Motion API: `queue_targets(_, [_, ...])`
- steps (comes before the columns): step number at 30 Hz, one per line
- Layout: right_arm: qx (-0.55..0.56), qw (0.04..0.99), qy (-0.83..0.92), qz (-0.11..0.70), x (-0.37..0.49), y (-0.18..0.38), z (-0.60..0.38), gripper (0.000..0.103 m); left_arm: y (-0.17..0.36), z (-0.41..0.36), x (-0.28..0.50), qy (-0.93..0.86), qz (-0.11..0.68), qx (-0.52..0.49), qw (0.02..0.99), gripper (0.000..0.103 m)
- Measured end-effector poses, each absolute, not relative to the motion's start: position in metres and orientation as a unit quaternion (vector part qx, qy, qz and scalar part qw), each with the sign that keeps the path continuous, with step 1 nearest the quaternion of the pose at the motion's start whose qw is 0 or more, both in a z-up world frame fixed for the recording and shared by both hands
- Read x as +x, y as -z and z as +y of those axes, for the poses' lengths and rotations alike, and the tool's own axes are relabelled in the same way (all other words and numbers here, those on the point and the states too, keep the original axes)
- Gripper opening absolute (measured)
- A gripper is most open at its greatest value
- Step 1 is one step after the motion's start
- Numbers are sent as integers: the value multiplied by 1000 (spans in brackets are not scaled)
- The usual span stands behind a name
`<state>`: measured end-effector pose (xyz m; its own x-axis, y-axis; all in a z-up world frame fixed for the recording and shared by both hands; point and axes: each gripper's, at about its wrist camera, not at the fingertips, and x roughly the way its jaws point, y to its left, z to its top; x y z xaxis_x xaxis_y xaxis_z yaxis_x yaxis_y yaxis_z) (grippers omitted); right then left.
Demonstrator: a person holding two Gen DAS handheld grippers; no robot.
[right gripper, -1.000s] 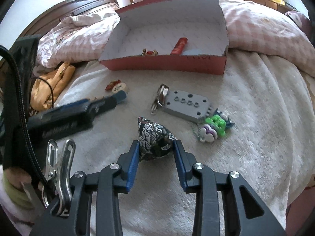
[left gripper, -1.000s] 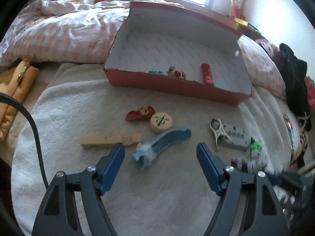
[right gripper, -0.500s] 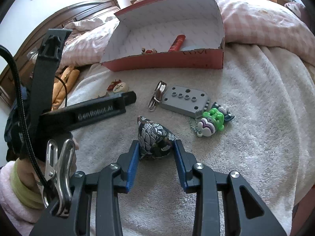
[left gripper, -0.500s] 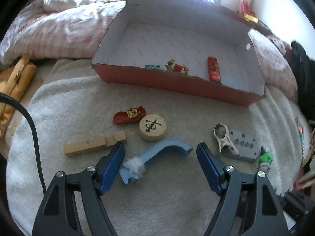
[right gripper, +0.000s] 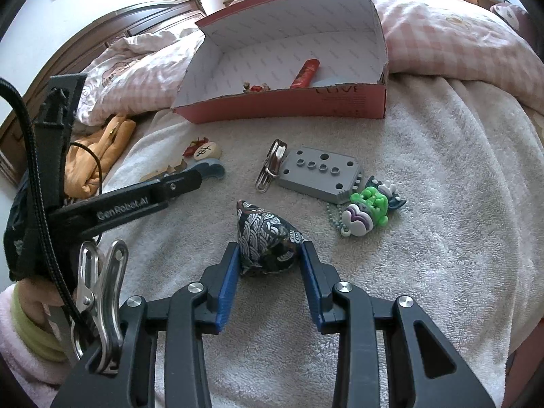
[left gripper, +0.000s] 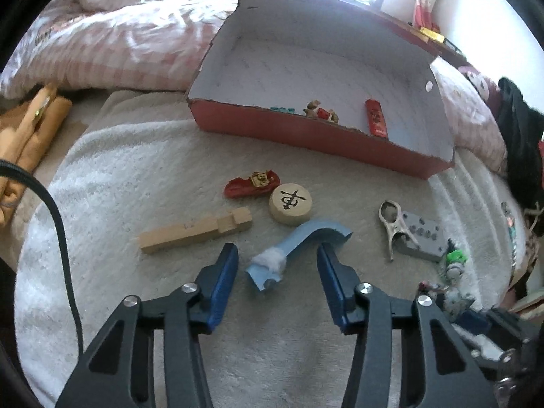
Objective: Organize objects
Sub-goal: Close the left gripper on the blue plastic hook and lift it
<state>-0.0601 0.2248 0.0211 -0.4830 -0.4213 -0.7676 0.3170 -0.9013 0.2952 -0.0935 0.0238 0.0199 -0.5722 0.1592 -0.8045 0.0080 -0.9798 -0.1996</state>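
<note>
A blue curved plastic piece [left gripper: 299, 238] with a white fluff tuft lies on the beige towel [left gripper: 136, 176]. My left gripper [left gripper: 276, 257] straddles it and its jaws are closing; the pads still stand apart from it. The same gripper [right gripper: 204, 175] reaches in from the left in the right wrist view. My right gripper [right gripper: 270, 258] is shut on a dark patterned pouch [right gripper: 267, 238] that rests on the towel. Behind stands a red box [left gripper: 306, 137] with a white inside, also seen as the red box [right gripper: 289, 105]. It holds a red tube [left gripper: 375, 120] and a small figure [left gripper: 321, 112].
Loose on the towel: a wooden block [left gripper: 193, 231], a round wooden game piece [left gripper: 290, 199], a red trinket [left gripper: 251, 183], a metal clip [right gripper: 272, 166], a grey block [right gripper: 319, 173], a green charm [right gripper: 369, 209]. Pink quilt [left gripper: 119, 40] behind, orange cloth [left gripper: 30, 129] at left.
The left jaws have narrowed around the blue piece, which now sits nearer and between the fingers. The right gripper keeps its hold on the pouch and has not moved.
</note>
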Motion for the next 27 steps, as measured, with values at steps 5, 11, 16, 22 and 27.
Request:
queue_targets(5, [461,218,858,-62,-61,-20,226,36,-21,31,-100,-876,-130,-462,35,70])
queue_targets(11, [460,223,857,-71,-61,-18,228,36,-16,46,-113,-884,-102,-457,-10,72])
queue_targets(16, [459,226,856,-74,-61,-18,230,36,-13,59,-115,-888,-46,-458,-27,67])
queue_targets(22, [460,227,855,-75,-62,-18,230,36,-16,42,-104,-889,-48,-456,-16,42])
queue_targets(27, [460,226,856,-74,-62,-18,230,36,-18,22,-92,-887,-60,-457,-2,32])
